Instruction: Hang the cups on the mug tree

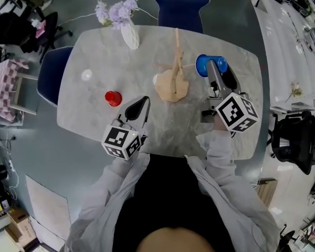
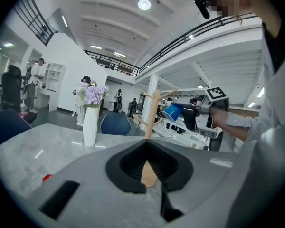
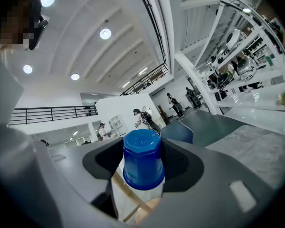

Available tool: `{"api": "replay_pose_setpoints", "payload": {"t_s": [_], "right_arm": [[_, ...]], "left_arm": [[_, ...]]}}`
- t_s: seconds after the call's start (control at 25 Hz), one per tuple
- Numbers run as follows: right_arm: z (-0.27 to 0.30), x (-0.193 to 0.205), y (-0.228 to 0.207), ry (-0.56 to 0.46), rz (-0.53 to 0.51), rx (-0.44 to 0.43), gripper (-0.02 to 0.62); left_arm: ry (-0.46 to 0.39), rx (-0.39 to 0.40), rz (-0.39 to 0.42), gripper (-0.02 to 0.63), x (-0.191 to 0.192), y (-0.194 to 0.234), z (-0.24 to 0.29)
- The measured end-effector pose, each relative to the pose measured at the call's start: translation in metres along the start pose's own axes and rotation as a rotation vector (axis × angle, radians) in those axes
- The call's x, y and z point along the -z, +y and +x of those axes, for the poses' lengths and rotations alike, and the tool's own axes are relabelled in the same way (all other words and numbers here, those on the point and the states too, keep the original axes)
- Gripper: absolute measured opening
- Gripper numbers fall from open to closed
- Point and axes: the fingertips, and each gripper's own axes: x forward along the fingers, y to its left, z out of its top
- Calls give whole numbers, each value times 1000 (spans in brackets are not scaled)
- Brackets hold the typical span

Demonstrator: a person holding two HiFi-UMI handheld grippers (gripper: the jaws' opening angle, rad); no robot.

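Closest in, left gripper [image 1: 144, 102] hangs over the marble-look table [image 1: 89, 109] with jaws pressed together on nothing, while right gripper [image 1: 214, 70] clamps a blue cup [image 1: 203, 65] aloft just beside the wooden mug tree [image 1: 176, 56].

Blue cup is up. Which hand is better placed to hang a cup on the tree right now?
Right. The right tongs grip the blue cup, held up close beside the mug tree. The left tongs are shut and empty, farther from the tree, near the red cup.
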Motion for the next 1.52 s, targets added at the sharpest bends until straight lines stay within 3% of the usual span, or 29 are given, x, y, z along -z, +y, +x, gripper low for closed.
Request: {"api": "replay_pose_setpoints", "payload": {"t_s": [0.4,0.8,1.08,1.2,1.44,1.52], "right_arm": [[33,47,9,117,70,-68,256],[36,69,-4,155,161,-77,256],[39,78,-9,172,145,-75,264],[39,80,-12,184,119,-73,278],[38,86,-9,205,93,-82,393],[39,86,-6,209,63,-87,402]], "left_arm": [[36,-98,-39,0,18,24,-17],[74,-108,-63,0,34,23,-13],[91,-111,-81,0,47,21,-11],[87,-128,-87,0,49,17,-13],[83,-156,-95,0,52,14,-22],[84,-163,-99,0,52,14,-23]]}}
